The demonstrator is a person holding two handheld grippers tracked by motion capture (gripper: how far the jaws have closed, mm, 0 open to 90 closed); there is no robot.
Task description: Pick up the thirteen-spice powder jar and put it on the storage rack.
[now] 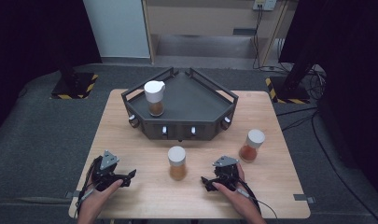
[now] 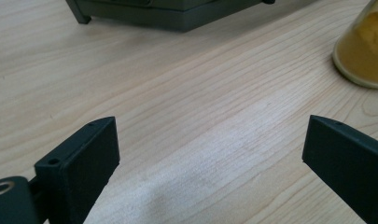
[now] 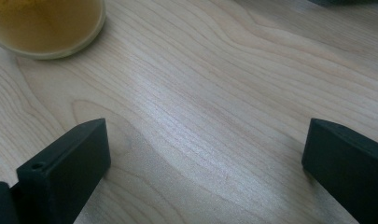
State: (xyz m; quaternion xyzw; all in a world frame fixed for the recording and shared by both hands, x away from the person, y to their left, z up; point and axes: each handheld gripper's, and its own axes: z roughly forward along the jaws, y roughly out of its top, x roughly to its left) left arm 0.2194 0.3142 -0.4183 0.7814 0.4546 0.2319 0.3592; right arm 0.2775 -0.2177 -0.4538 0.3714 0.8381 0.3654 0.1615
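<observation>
Three white-capped spice jars stand in the high view. One jar (image 1: pixel 154 98) sits on the dark corner tray (image 1: pixel 200 100) at its left side. A second jar (image 1: pixel 177 163) stands on the wooden table between my two grippers; its yellow base shows in the left gripper view (image 2: pixel 364 46) and the right gripper view (image 3: pixel 44 25). The third jar (image 1: pixel 251 145) stands to the right. My left gripper (image 1: pixel 130 176) (image 2: pixel 210 154) rests open near the front left. My right gripper (image 1: pixel 205 183) (image 3: pixel 205 158) rests open at the front right. Nothing lies between either pair of jaws.
The wooden table (image 1: pixel 144 196) stands on grey carpet. The tray's front wall (image 1: pixel 179 130) carries small white knobs. Two stands with striped bases (image 1: pixel 74 86) (image 1: pixel 289 91) flank the table's far side. Cables trail from both grippers.
</observation>
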